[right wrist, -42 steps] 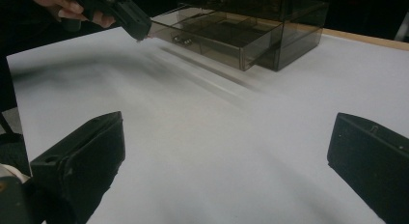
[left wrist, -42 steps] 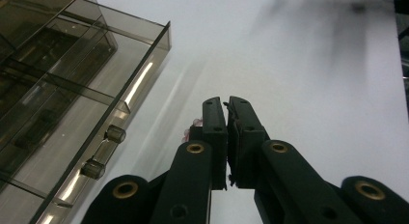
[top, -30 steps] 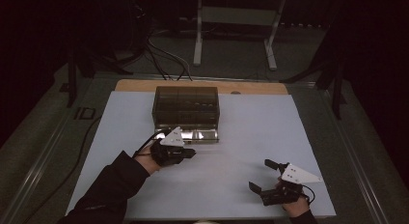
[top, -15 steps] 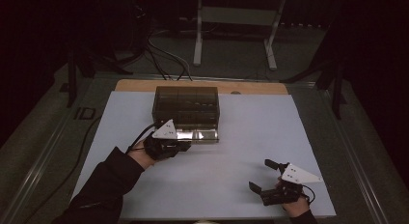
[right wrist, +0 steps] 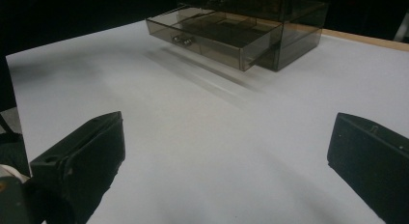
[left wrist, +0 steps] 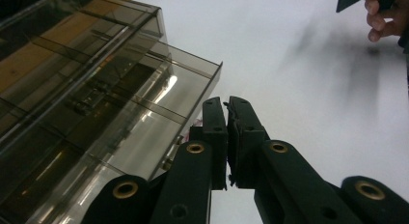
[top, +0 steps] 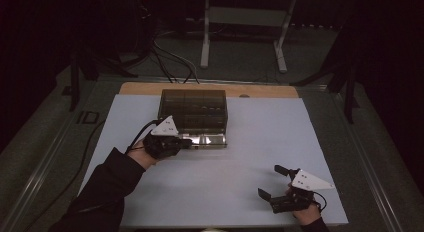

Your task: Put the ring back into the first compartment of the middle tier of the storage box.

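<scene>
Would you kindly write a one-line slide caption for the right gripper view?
Open right gripper over a white table, facing a smoked-plastic drawer unit with one drawer pulled out.

Glossy smoked clear-plastic drawer box (top: 194,112); matt white sheet (top: 260,142) over a wooden table (top: 140,88); matt black plastic claw (left wrist: 226,137).

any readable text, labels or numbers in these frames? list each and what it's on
None can be read.
The floor marking left of the table looks like characters but is too dim and small to read.
The smoky drawer box carries no label that shows.
The left gripper and right gripper bear no visible lettering.
</scene>
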The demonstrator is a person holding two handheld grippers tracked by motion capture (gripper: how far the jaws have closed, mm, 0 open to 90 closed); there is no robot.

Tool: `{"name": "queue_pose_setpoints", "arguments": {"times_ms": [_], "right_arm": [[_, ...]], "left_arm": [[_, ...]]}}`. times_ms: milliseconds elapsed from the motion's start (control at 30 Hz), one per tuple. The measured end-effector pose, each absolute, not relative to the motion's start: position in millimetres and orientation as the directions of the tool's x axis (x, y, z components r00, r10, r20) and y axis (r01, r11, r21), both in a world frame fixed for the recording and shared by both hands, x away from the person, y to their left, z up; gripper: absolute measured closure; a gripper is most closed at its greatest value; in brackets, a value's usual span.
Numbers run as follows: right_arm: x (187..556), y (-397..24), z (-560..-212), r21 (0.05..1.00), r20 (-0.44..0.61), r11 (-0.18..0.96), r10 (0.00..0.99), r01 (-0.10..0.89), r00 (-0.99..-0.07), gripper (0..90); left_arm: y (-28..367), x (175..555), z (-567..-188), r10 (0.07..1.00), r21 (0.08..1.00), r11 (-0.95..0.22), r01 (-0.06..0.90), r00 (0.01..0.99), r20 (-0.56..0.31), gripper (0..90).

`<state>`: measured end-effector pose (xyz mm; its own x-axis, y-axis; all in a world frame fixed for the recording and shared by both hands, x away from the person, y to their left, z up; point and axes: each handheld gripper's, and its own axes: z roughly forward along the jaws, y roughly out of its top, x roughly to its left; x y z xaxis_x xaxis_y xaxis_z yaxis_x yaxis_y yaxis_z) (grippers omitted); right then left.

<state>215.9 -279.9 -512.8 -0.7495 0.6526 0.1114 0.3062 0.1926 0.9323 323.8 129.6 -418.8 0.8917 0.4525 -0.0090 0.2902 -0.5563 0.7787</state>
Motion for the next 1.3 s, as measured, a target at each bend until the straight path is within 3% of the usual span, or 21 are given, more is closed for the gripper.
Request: {"name": "queue_pose_setpoints", "arguments": {"times_ms": [1300], "right_arm": [[216,-279,-513,0.931,0.114,0.193,0.650,0.309,-0.751,0.0]], "left_arm": [[155,367,-421,0.652,0.776,-0.457,0.435,0.757,-0.041,88.8]]}}
